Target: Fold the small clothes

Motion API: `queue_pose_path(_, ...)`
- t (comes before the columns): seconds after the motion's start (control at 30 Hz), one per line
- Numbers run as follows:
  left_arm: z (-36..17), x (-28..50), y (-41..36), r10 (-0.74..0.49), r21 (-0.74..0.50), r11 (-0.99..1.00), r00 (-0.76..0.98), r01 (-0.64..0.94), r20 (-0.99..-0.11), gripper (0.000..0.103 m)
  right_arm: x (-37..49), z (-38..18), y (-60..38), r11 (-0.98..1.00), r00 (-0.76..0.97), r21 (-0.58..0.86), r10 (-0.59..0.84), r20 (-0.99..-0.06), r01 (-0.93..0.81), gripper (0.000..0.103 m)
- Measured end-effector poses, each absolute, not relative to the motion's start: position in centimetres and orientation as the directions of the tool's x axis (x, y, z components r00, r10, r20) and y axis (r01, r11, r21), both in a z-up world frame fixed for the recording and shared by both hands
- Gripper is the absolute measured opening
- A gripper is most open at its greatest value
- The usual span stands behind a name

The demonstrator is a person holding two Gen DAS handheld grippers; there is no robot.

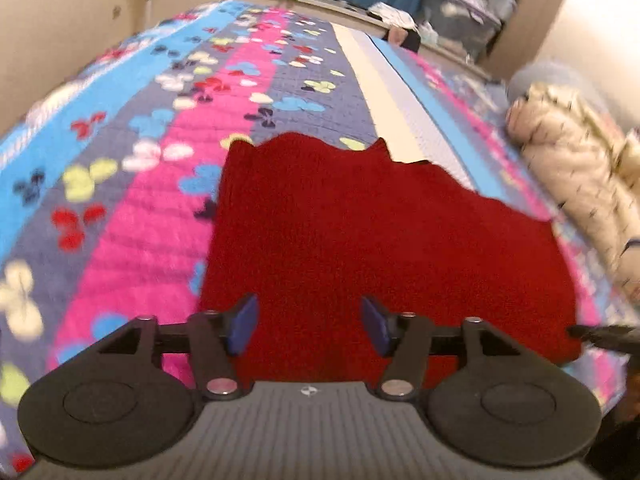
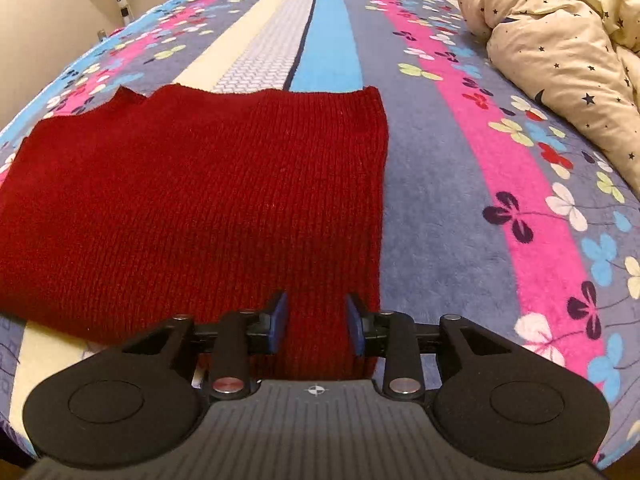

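left gripper wide open, empty, over red sweater | right gripper part-open astride lower hem | pinch both corners evenly before folding

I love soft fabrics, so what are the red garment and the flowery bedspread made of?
The red garment looks like knitted wool or acrylic: matte, with fine vertical ribs. The bedspread looks like plush fleece, softly fuzzy with a printed pattern; its exact fibre cannot be told.
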State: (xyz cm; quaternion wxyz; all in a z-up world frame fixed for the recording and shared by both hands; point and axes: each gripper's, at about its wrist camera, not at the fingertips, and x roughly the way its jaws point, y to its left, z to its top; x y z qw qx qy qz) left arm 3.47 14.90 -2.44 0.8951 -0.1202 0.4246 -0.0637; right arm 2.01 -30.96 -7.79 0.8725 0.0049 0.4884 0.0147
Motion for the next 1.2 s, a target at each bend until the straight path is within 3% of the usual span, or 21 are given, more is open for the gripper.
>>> queue_pose_path(0.07, -2.9, 2.2, 14.8, -0.232, -0.314, 0.949, 0.623, -0.023, -0.747, 0.080, 2.3, -7.7, -30.7, 1.000, 0.523, 0.007, 0.021, -0.852, -0.029, 0.034)
queue_pose_path(0.2, -4.2, 0.8, 15.3, -0.254, -0.400, 0.908, 0.592, -0.126, -0.764, 0.082, 2.7, -7.1, -30.6, 1.000, 0.524, 0.018, 0.022, -0.851, -0.013, 0.034)
queue_pose_path(0.43, -6.7, 1.5, 16.4, -0.276, -0.480, 0.837, 0.554, -0.264, -0.785, 0.087, 2.1, -4.7, -32.2, 0.997, 0.594, 0.033, -0.013, -0.804, 0.067, 0.045)
queue_pose_path(0.63, -8.6, 0.0, 16.9, -0.266, -0.520, 0.727, 0.514, -0.449, -0.815, 0.087, 1.4, -4.0, -34.4, 0.989, 0.611, -0.007, -0.096, -0.786, 0.147, 0.048)
queue_pose_path(1.03, -9.4, 2.3, 15.9, -0.195, -0.525, 0.677, 0.562, -0.516, -0.804, 0.087, 0.3, -3.4, -37.6, 0.980, 0.635, -0.020, -0.145, -0.759, 0.200, 0.048)
queue_pose_path(1.1, -9.2, 2.5, 15.5, -0.166, -0.500, 0.688, 0.556, -0.526, -0.814, 0.085, 0.2, -3.4, -37.8, 0.979, 0.639, -0.028, -0.152, -0.754, 0.200, 0.048)
queue_pose_path(1.2, -9.0, 2.5, 15.2, -0.113, -0.457, 0.693, 0.542, -0.557, -0.833, 0.065, -0.1, -3.2, -38.2, 0.979, 0.648, -0.024, -0.151, -0.746, 0.201, 0.048)
